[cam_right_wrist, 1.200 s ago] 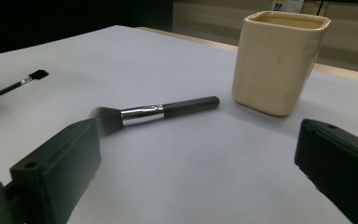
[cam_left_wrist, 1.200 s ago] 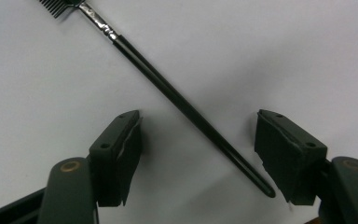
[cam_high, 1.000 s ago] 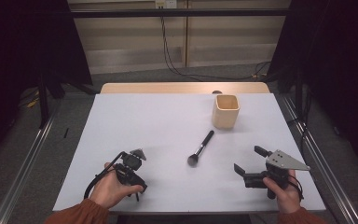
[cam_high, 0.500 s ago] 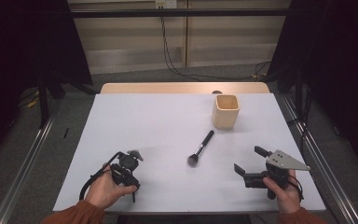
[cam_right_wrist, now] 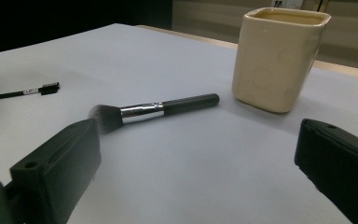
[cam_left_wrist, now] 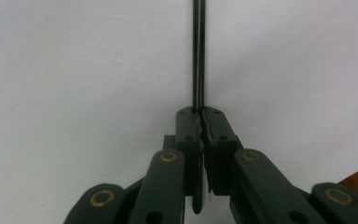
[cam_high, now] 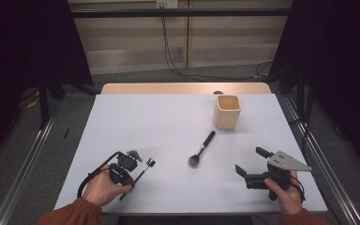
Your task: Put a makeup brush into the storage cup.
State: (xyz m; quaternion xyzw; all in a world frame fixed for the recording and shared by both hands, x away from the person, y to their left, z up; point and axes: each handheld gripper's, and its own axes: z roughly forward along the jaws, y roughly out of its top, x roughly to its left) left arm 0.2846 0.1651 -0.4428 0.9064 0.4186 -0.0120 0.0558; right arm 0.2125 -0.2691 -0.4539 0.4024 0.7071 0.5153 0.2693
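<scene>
The left hand-held gripper (cam_left_wrist: pixel 200 116), just closed on the thin brush (cam_left_wrist: pixel 198 51), is to be lifted level; the right hand-held gripper (cam_high: pixel 253 165) is held wide open, empty.

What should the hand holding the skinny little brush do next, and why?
Probably lift it and carry it toward the cream cup. The left gripper has just closed its jaws on the thin brush, which still lies low over the table, far from the cup.
</scene>
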